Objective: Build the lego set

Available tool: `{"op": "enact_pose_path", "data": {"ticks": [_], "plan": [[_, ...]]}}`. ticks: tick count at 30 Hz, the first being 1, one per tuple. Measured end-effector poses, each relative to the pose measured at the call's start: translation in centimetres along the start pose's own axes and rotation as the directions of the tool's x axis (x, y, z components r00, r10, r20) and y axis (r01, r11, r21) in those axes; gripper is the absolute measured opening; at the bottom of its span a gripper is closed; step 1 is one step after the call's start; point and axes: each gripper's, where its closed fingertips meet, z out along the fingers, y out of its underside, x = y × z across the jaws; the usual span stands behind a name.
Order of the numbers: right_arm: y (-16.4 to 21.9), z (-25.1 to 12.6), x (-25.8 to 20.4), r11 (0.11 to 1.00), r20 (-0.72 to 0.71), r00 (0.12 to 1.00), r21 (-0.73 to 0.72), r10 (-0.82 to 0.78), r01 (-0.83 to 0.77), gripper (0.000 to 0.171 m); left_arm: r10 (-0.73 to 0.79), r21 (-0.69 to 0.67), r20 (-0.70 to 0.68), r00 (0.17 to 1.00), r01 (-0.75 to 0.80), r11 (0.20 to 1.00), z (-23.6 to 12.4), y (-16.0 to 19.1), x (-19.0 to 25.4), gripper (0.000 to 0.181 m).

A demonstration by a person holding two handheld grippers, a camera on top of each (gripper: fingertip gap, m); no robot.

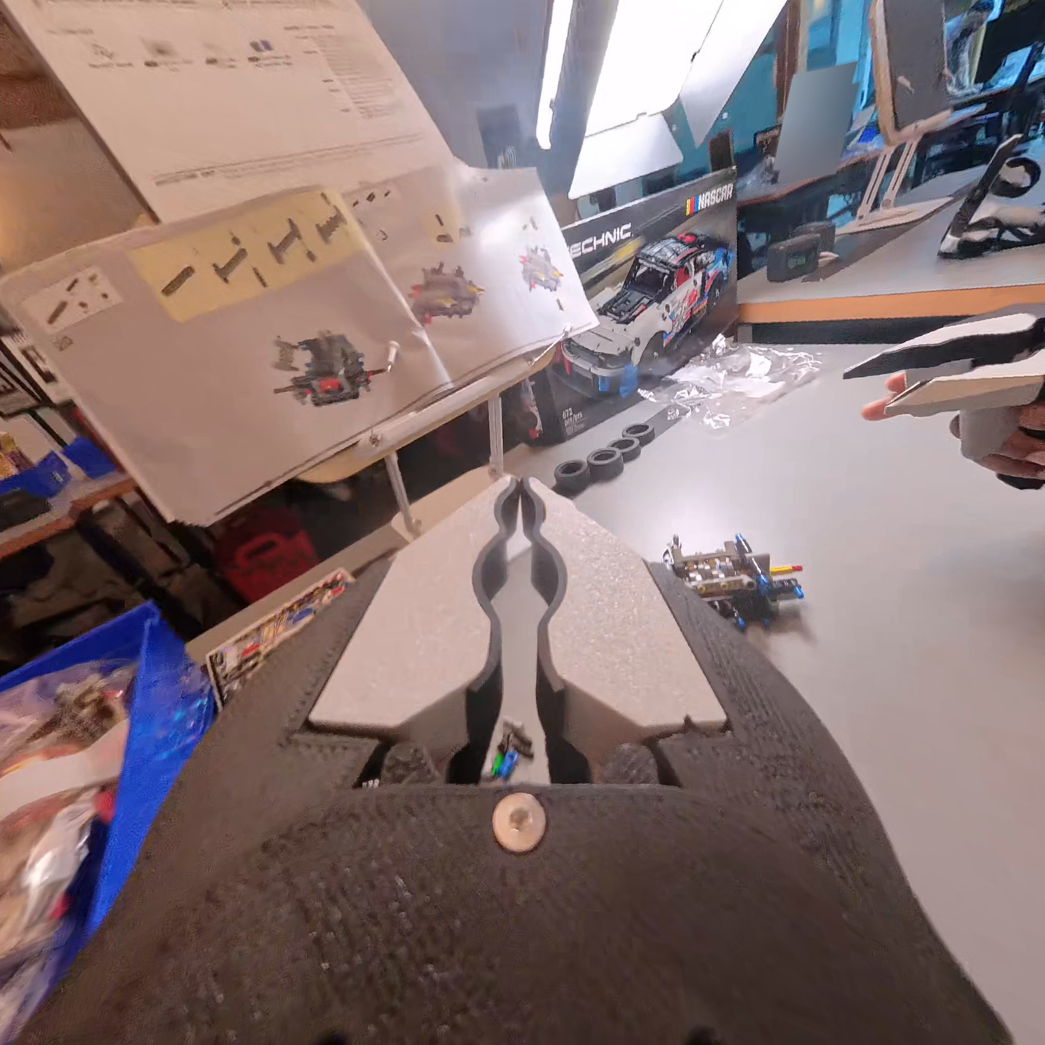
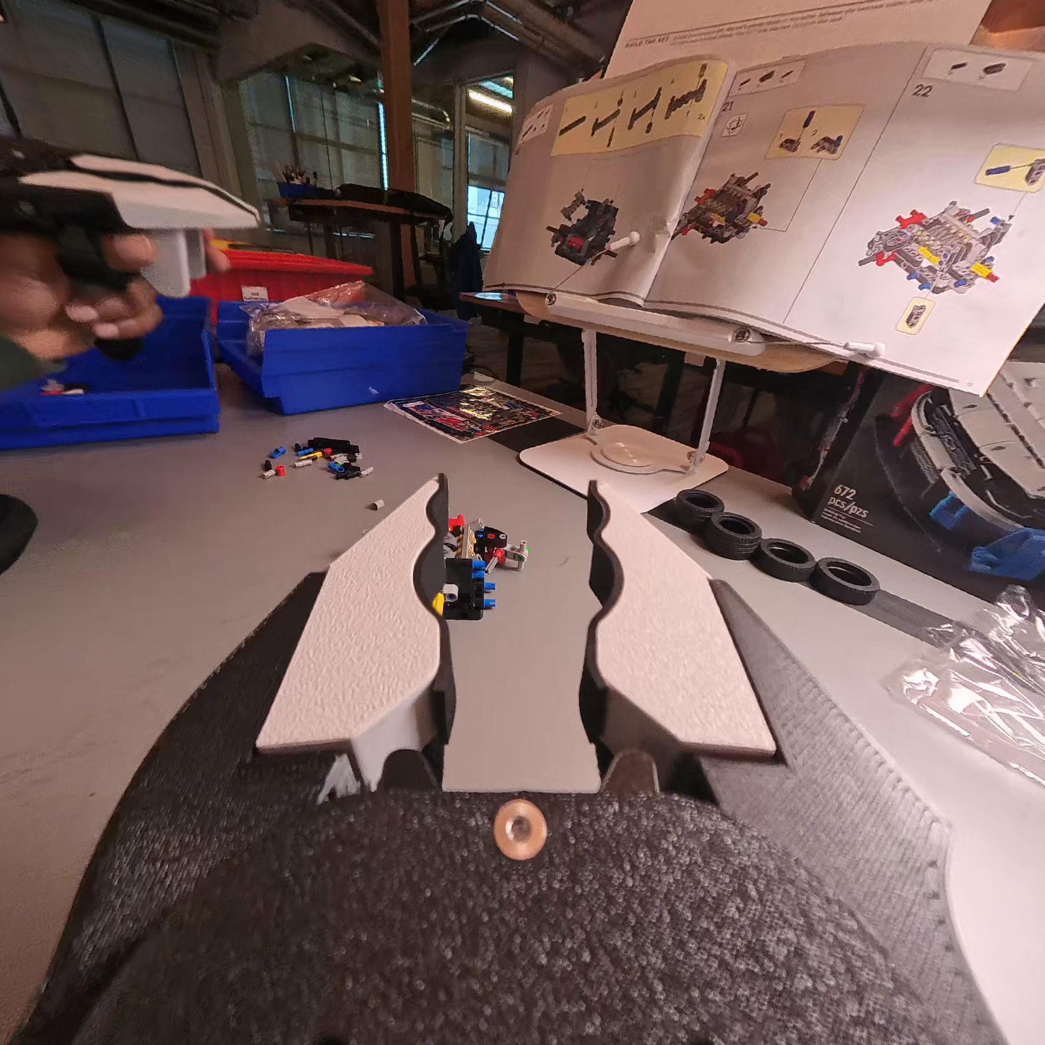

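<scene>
A small partly built lego assembly (image 2: 475, 565) of black, grey, blue and red parts lies on the grey table (image 2: 169, 565), just ahead of my right gripper (image 2: 515, 483), whose jaws are open and empty. Its left finger hides part of the assembly. The assembly also shows in the left wrist view (image 1: 729, 577), to the right of my left gripper (image 1: 520, 486), which is shut with nothing seen between its tips and is held above the table. A pile of loose small lego parts (image 2: 316, 455) lies farther left. The open instruction booklet (image 2: 791, 198) stands on a white stand.
Two blue bins (image 2: 339, 350) with bagged parts sit at the back left. Several black tyres (image 2: 780, 543) lie in a row before the set's box (image 2: 933, 480). A sticker sheet (image 2: 469, 413) and crumpled clear plastic (image 2: 989, 678) lie on the table. Across from one pair of fingers to the other is roughly 25 centimetres.
</scene>
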Motion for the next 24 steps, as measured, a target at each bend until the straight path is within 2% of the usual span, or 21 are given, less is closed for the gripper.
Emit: {"op": "enact_pose_path", "data": {"ticks": [2,5,8,11,13,16,24], "plan": [[0.3,0.2,-0.1,1.0,0.0,1.0,-0.011,-0.01,0.01,0.047,-0.039,-0.088,-0.015,0.999,0.038,0.995,-1.6,0.3,-1.5,0.0],[1.0,0.4,-0.3,0.999,0.009,1.0,-0.034,-0.003,0.003,0.046,-0.102,-0.362,-0.064,0.993,0.073,0.929,-3.6,4.4,-2.8,0.001],[1.7,0.6,-0.5,0.998,0.017,1.0,-0.057,-0.002,0.003,0.046,-0.196,-0.665,-0.139,0.971,0.055,0.745,-5.6,10.3,-2.7,0.006],[2.4,0.8,-0.6,0.997,0.022,1.0,-0.079,-0.01,0.011,0.045,-0.237,-0.846,-0.169,0.957,-0.018,0.533,-6.9,15.4,-2.5,0.011],[2.7,0.9,-0.6,0.995,0.023,1.0,-0.094,-0.018,0.02,0.044,-0.213,-0.906,-0.191,0.958,-0.088,0.414,-7.4,17.7,-2.4,0.013],[3.1,1.0,-0.5,0.994,0.02,0.999,-0.107,-0.031,0.033,0.043,-0.112,-0.935,-0.218,0.969,-0.175,0.307,-7.0,19.8,-3.2,0.011],[3.6,1.1,-0.6,0.991,0.027,0.999,-0.128,-0.042,0.045,0.041,-0.119,-0.95,-0.207,0.971,-0.17,0.262,-4.3,22.2,-4.2,0.007]]}}
